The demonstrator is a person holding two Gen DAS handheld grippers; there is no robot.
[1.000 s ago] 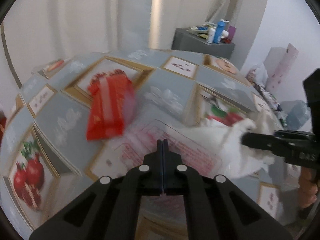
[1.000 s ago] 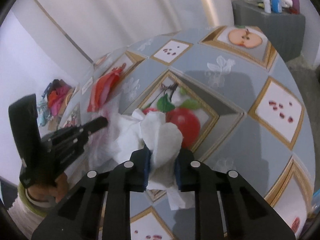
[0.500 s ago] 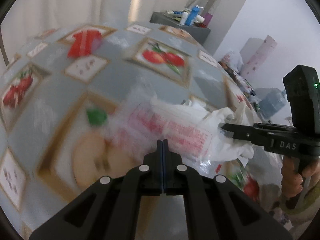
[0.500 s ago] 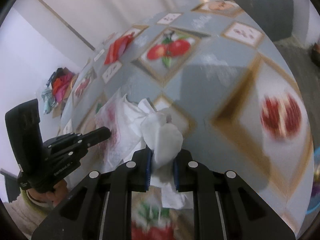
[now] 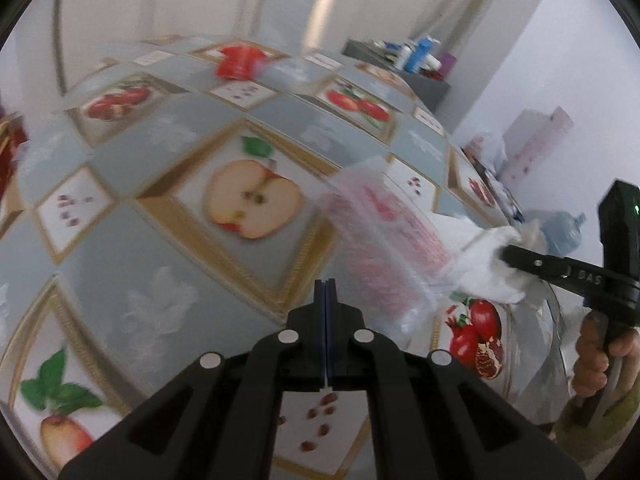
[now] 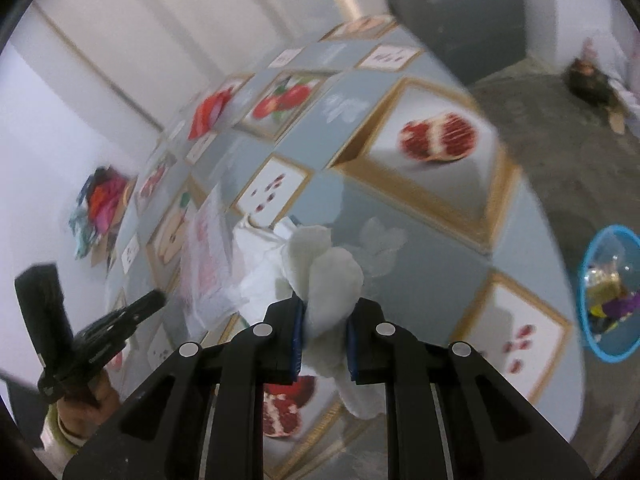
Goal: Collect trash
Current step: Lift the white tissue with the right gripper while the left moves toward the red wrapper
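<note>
My left gripper (image 5: 326, 285) is shut, and the edge of a thin clear plastic bag with red print (image 5: 380, 232) seems pinched in it. The bag hangs above the table to its right. In the right wrist view the same gripper (image 6: 158, 299) sits low on the left with the bag (image 6: 204, 256) at its tip. My right gripper (image 6: 323, 314) is shut on a crumpled white tissue (image 6: 330, 276). From the left wrist view this gripper (image 5: 506, 254) appears at the right edge, holding the tissue (image 5: 480, 266) against the bag. A red wrapper (image 5: 240, 62) lies far back on the table.
The table wears a grey fruit-print cloth (image 5: 120, 216) whose right edge (image 6: 532, 216) drops to the floor. A blue basket of rubbish (image 6: 610, 296) stands on the floor beside it. A grey cabinet with bottles (image 6: 460, 12), a water jug (image 5: 564, 232) and heaped clothes (image 6: 102, 204) lie further off.
Both grippers have travelled together across the table, carrying bag and tissue. The red wrapper has dropped far behind. The table's edge and the blue basket have come into the right wrist view.
</note>
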